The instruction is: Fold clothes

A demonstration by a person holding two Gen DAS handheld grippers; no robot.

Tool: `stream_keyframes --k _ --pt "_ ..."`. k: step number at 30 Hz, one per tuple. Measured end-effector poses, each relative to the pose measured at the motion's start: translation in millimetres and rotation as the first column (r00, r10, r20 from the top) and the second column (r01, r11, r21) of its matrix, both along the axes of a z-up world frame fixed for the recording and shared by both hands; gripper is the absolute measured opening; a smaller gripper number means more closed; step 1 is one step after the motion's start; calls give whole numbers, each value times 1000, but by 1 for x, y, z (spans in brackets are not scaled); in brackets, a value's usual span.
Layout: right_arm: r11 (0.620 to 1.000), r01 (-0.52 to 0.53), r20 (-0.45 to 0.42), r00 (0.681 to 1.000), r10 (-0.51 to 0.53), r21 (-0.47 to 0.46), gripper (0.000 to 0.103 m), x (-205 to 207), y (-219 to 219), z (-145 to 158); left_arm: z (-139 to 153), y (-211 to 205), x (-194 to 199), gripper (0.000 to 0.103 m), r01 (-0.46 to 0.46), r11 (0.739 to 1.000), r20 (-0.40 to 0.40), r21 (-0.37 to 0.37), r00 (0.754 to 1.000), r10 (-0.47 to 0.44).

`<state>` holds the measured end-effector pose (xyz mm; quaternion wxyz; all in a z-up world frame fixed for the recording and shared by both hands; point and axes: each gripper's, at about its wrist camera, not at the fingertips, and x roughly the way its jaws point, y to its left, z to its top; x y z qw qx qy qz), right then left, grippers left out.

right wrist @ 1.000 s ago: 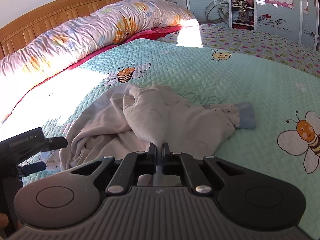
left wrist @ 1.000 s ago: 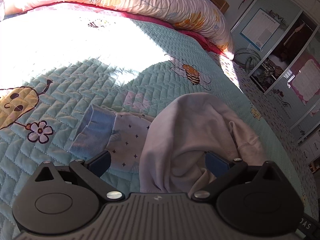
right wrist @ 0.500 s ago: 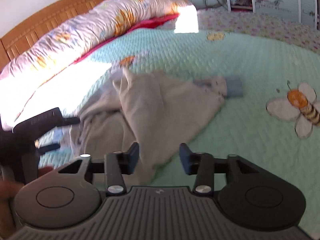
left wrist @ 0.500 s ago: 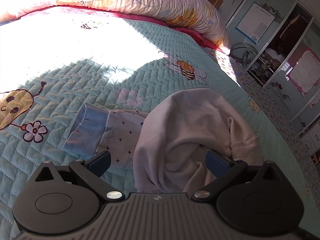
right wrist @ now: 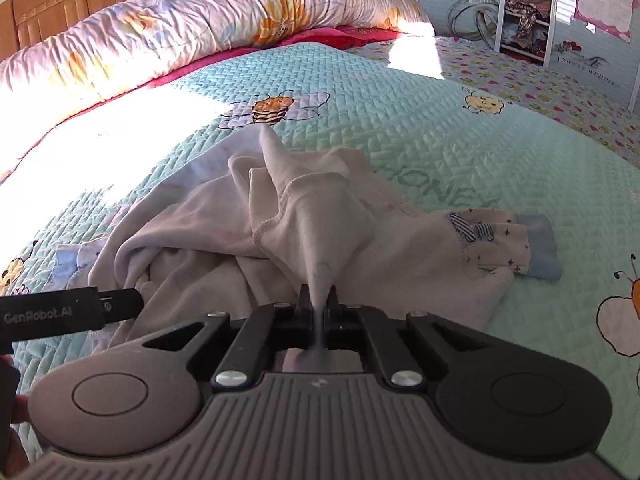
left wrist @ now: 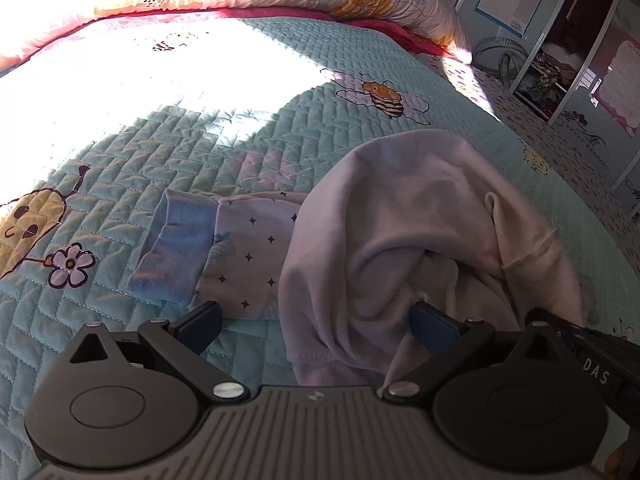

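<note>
A pale grey top (left wrist: pixel 400 208) lies crumpled on the bed, its star-print sleeve with a blue cuff (left wrist: pixel 172 248) stretched out to the left. My left gripper (left wrist: pixel 316 314) is open wide just above the bedspread. The garment's hem edge lies between its fingers, and the pads do not press on it. In the right wrist view the same top (right wrist: pixel 208 224) is drawn into a peak, and my right gripper (right wrist: pixel 318 300) is shut on a pinched fold of it. The other sleeve, with its blue cuff (right wrist: pixel 538 246), lies to the right.
The mint quilted bedspread (right wrist: pixel 420 128) with bee prints runs all around the top. A flowered duvet roll (right wrist: pixel 180 28) and a wooden headboard (right wrist: pixel 60 4) are at the far side. Cabinets and shelves (right wrist: pixel 524 12) stand beyond the bed's right edge. The left tool's black body (right wrist: pixel 72 314) juts in from the left.
My right gripper opened, dropped closer to the top, and shut again on a fold, which now stands in a peak. The left gripper stayed open and barely shifted.
</note>
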<state>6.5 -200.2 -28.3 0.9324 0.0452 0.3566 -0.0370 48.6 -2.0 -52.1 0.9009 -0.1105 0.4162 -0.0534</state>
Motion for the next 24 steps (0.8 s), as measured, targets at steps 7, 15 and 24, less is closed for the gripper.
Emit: stream_keyframes --k 7,15,24 --pt "995 82 34 996 -84 49 3 -68 -13 14 12 -18 -10 103 93 994 51 60 994 -96" --pt "998 67 -50 996 -67 -6 3 -141 2 -7 27 -44 -26 103 258 963 107 82 958 -266" --pt "993 108 -71 991 -111 -46 3 -166 2 -1 30 -78 -44 103 398 909 111 122 905 -411"
